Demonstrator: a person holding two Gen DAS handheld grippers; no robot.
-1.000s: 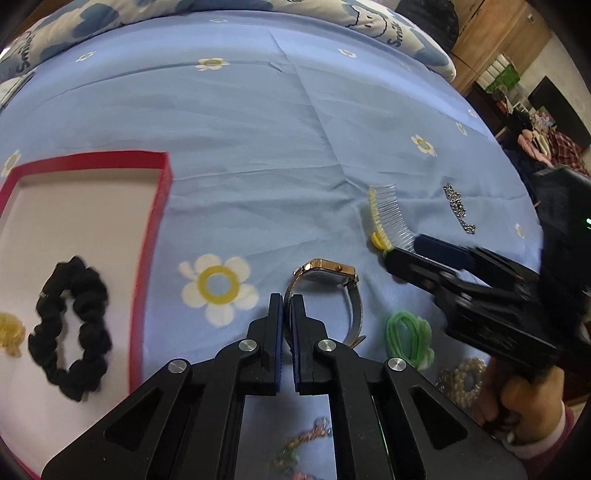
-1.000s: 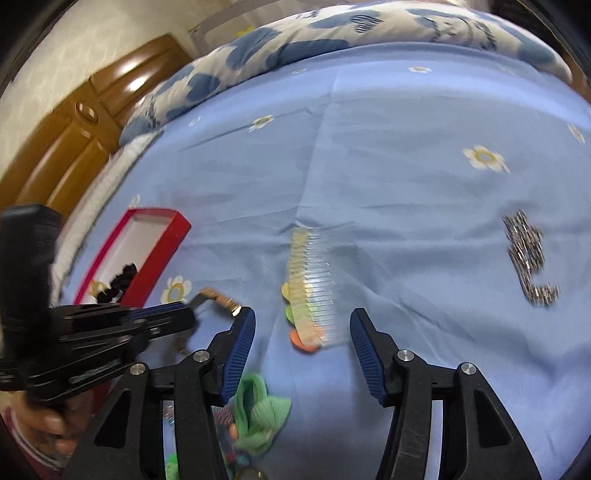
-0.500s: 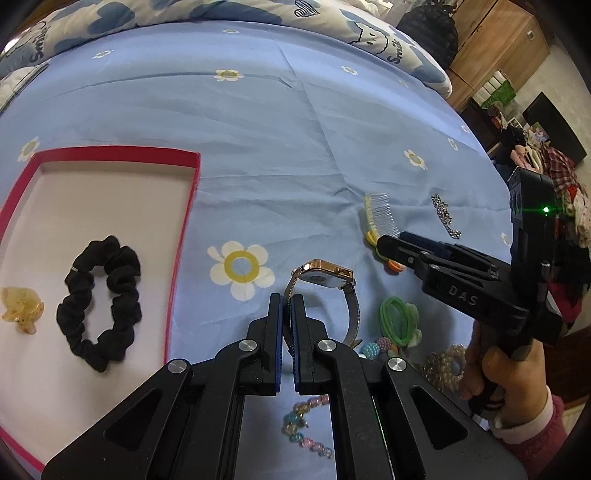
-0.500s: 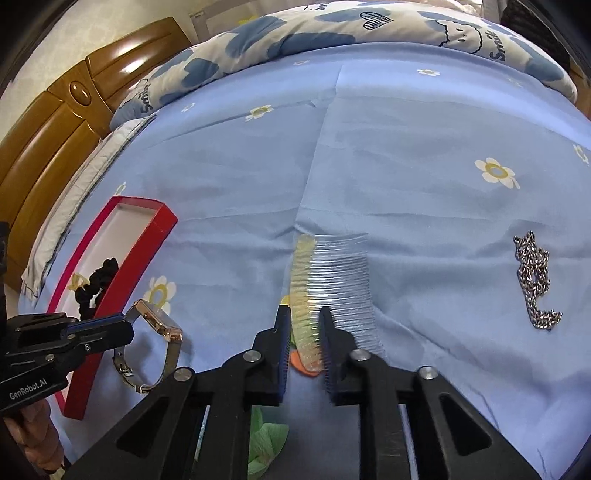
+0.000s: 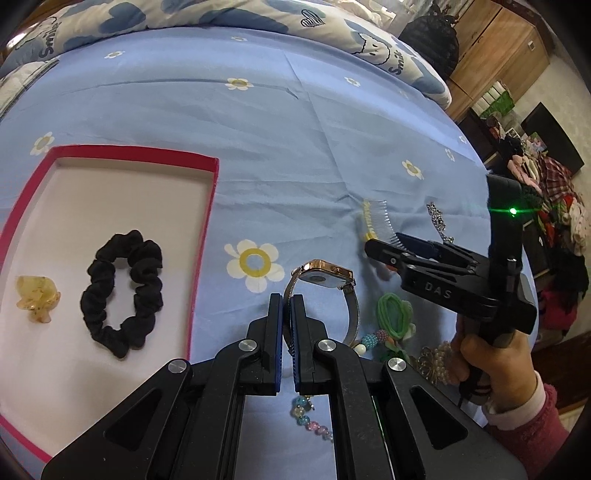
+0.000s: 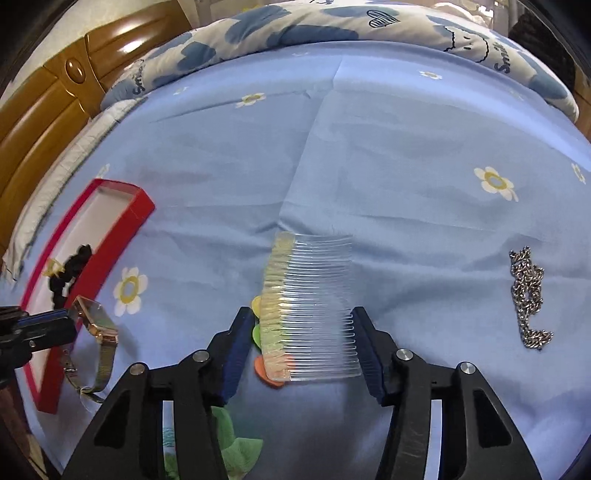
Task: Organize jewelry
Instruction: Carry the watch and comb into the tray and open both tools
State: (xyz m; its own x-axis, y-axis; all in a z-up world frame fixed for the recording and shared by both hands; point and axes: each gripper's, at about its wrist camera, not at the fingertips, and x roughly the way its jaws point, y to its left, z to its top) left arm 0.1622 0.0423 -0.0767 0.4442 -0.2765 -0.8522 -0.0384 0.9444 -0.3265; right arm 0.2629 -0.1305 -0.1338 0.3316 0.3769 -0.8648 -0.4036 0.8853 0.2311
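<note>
My left gripper (image 5: 287, 301) is shut on the mesh band of a rose-gold watch (image 5: 325, 275) and holds it just above the blue sheet; the watch also shows in the right wrist view (image 6: 94, 319). My right gripper (image 6: 300, 343) is open, its fingers on either side of a clear hair comb (image 6: 308, 306) with a yellow spine that lies on the sheet. The red-rimmed tray (image 5: 205, 236) to the left holds a black scrunchie (image 5: 122, 288) and a yellow claw clip (image 5: 37, 297).
A silver chain (image 6: 528, 299) lies right of the comb. Green hair ties (image 5: 393, 314), a bead bracelet (image 5: 308, 419) and a pearl piece (image 5: 434, 363) lie near the bed's front edge. A folded quilt (image 6: 295, 26) and wooden headboard (image 6: 48, 99) stand behind.
My right gripper closed half a second ago and has now opened wide around the comb. My left gripper has lifted and pulled back with the watch, bringing more of the tray into view.
</note>
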